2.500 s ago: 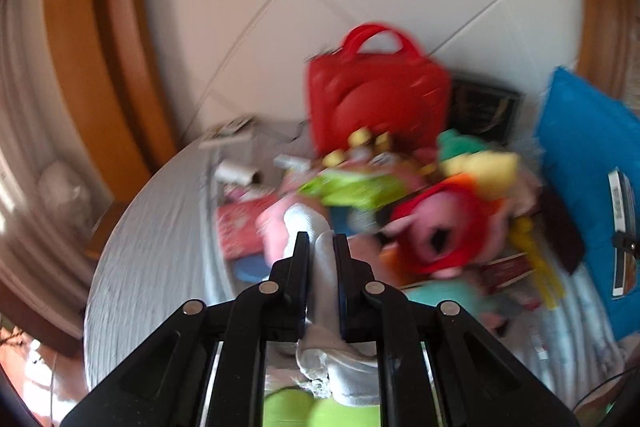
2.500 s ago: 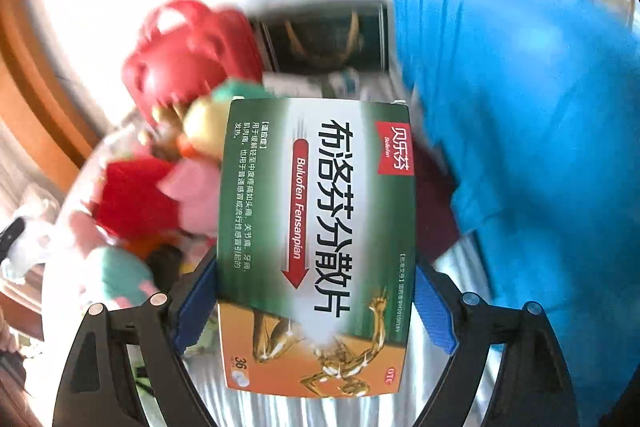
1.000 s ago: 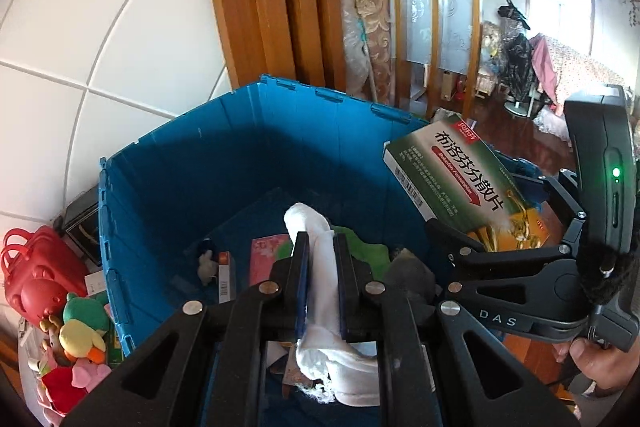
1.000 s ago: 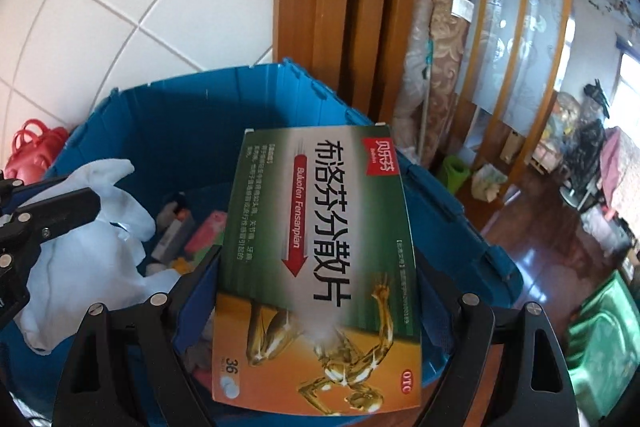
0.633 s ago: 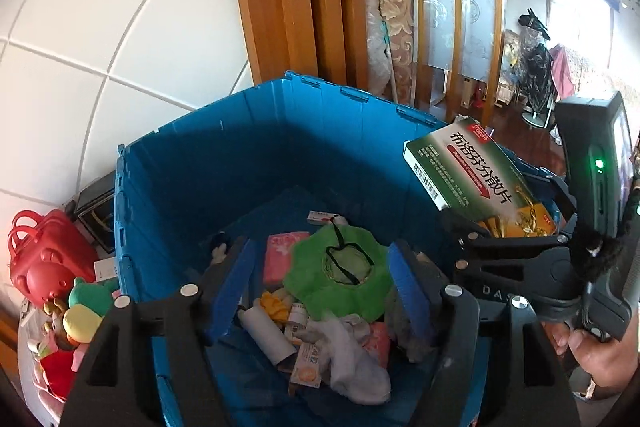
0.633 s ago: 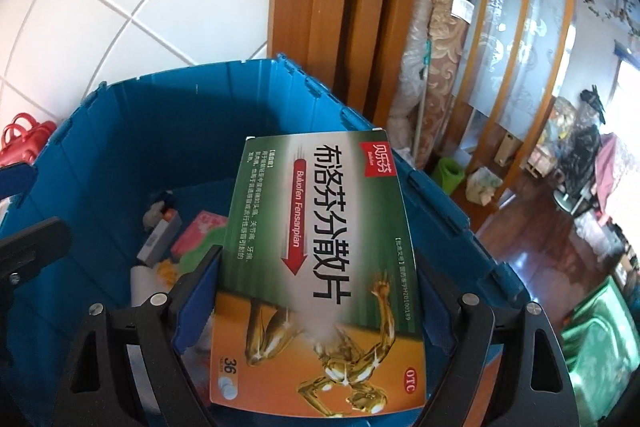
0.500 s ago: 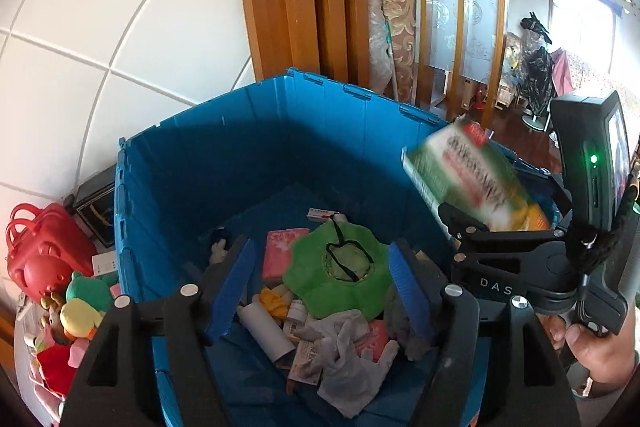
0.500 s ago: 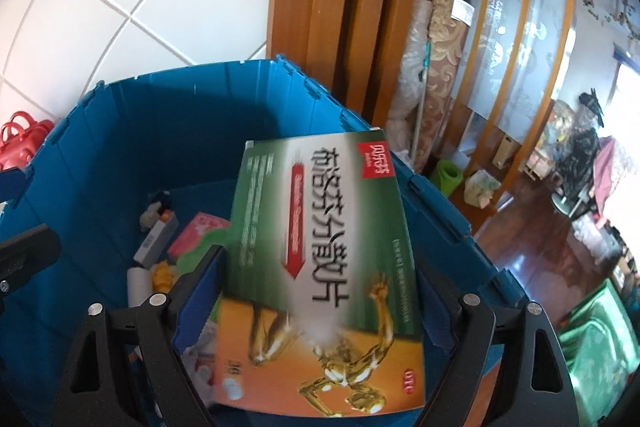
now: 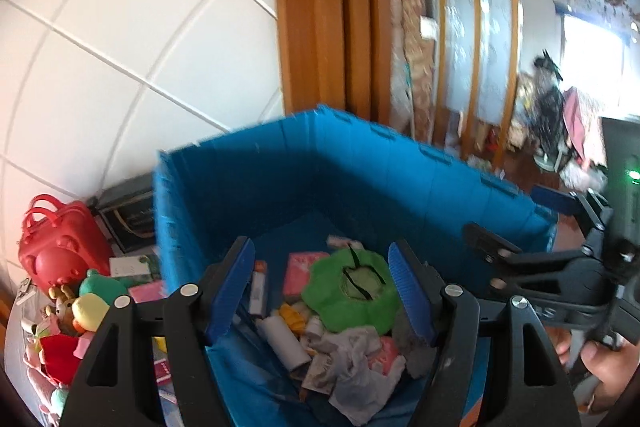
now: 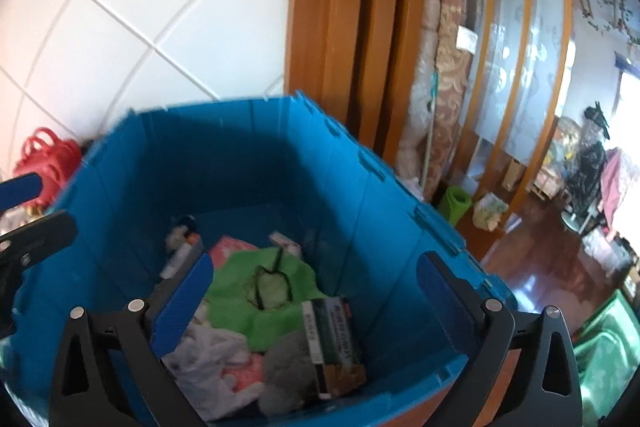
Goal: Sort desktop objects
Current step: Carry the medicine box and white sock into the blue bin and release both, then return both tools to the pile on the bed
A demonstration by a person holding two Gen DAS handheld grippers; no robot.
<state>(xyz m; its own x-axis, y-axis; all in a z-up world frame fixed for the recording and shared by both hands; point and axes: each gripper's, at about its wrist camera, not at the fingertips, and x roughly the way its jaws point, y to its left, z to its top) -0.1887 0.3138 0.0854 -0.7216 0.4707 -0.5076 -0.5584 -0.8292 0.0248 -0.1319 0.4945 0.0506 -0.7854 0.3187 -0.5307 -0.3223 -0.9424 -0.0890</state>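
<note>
A blue crate (image 9: 280, 163) (image 10: 384, 219) holds several sorted items. The green medicine box (image 10: 334, 341) lies inside it against the near right side. The white cloth (image 9: 354, 363) (image 10: 204, 355) lies crumpled on the pile beside a green round pouch (image 9: 352, 291) (image 10: 260, 291). My left gripper (image 9: 320, 291) is open and empty above the crate. My right gripper (image 10: 312, 299) is open and empty above the crate; it also shows in the left wrist view (image 9: 516, 223) at the right.
A red toy case (image 9: 56, 243) (image 10: 44, 159), plush toys (image 9: 80, 311) and small boxes lie on the table left of the crate. A black box (image 9: 128, 215) stands behind them. White tiled wall and wooden frame (image 9: 320, 27) rise behind.
My left gripper opened and let the white cloth fall into the crate. My right gripper then opened and the green medicine box dropped into the crate.
</note>
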